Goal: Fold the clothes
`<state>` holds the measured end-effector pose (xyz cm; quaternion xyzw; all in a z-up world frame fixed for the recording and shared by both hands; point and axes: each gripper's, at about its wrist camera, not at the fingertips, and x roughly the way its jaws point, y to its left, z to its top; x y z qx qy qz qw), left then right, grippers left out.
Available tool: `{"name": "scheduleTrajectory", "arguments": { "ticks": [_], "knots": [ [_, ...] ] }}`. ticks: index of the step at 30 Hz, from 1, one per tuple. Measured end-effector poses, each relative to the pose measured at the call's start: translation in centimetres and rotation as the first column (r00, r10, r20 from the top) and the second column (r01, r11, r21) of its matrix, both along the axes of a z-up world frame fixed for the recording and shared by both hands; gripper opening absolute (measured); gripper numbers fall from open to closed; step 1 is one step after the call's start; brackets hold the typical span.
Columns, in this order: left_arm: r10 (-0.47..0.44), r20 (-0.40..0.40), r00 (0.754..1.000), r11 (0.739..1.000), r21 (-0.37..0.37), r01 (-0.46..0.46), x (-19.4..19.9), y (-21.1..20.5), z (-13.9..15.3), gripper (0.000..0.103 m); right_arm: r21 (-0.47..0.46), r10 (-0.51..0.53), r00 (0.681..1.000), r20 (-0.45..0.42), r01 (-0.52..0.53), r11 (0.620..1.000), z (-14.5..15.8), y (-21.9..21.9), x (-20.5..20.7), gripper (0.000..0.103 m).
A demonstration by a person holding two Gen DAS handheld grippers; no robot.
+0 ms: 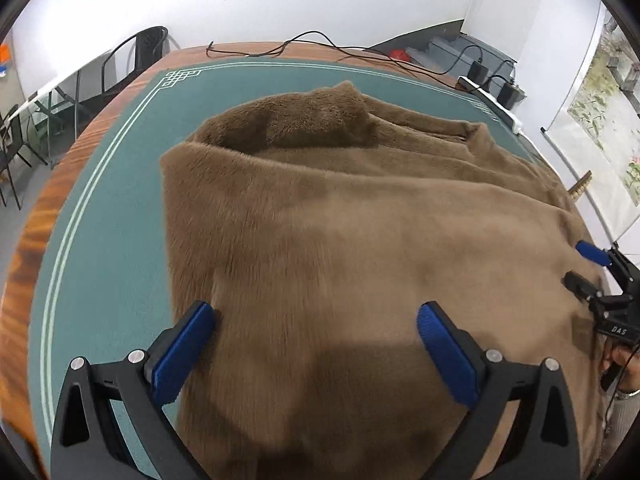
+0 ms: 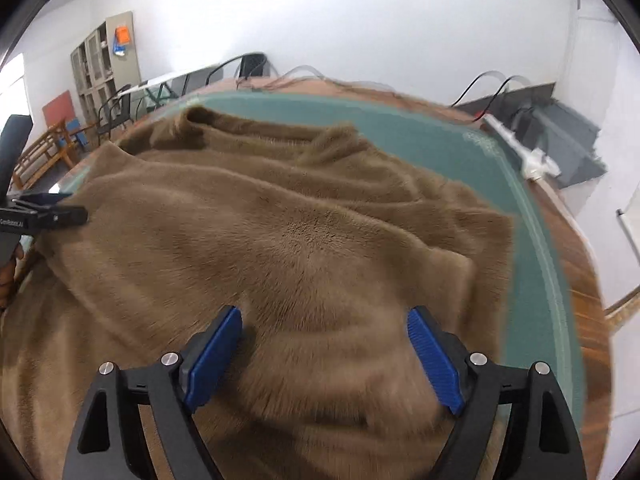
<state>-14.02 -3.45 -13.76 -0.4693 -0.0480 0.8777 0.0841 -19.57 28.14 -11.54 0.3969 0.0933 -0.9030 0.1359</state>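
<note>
A brown fuzzy garment (image 1: 340, 220) lies spread and partly folded on the green table mat (image 1: 120, 208). My left gripper (image 1: 316, 316) is open, its blue pads wide apart over the garment's near edge, holding nothing. My right gripper (image 2: 324, 320) is also open above the garment (image 2: 280, 232), nothing between its pads. The right gripper also shows at the right edge of the left wrist view (image 1: 584, 268), and the left gripper at the left edge of the right wrist view (image 2: 60, 208). The garment's darker collar part (image 1: 320, 116) lies at the far side.
The wooden table rim (image 1: 52, 184) surrounds the mat. Black cables (image 1: 320, 50) run along the far table edge. Chairs (image 1: 132, 56) stand beyond the table at the left. A white power strip (image 2: 532, 160) lies at the right edge. A cabinet (image 2: 104, 56) stands by the wall.
</note>
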Motion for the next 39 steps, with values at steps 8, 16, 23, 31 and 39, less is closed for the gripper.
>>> {"name": "scheduleTrajectory", "arguments": {
  "ticks": [8,16,23,31,39],
  "knots": [
    [-0.038,0.026,0.999,0.999,0.007,0.038,6.2,0.6,0.4,0.102,-0.058,0.182,0.981,0.069,-0.178,0.982,0.4,-0.5,9.0,0.088],
    [-0.05,0.001,0.999,0.999,-0.011,0.05,10.0,0.5,0.4,0.102,0.015,0.087,0.99,0.108,-0.089,0.996,-2.4,0.1,10.1,0.093],
    [-0.079,-0.043,0.996,0.997,-0.018,0.078,14.2,1.2,0.4,0.102,0.004,0.084,0.983,-0.161,-0.084,0.996,2.2,0.9,17.9,0.093],
    [-0.136,-0.118,0.984,0.991,-0.016,0.135,20.0,2.8,0.5,0.102,0.182,0.059,0.94,-0.337,0.003,0.983,1.0,1.6,30.0,0.093],
    [-0.182,-0.148,0.972,0.983,-0.023,0.181,22.8,5.0,0.1,0.102,0.327,0.064,0.947,-0.314,0.045,0.944,-2.2,2.5,38.4,0.093]
  ]
}}
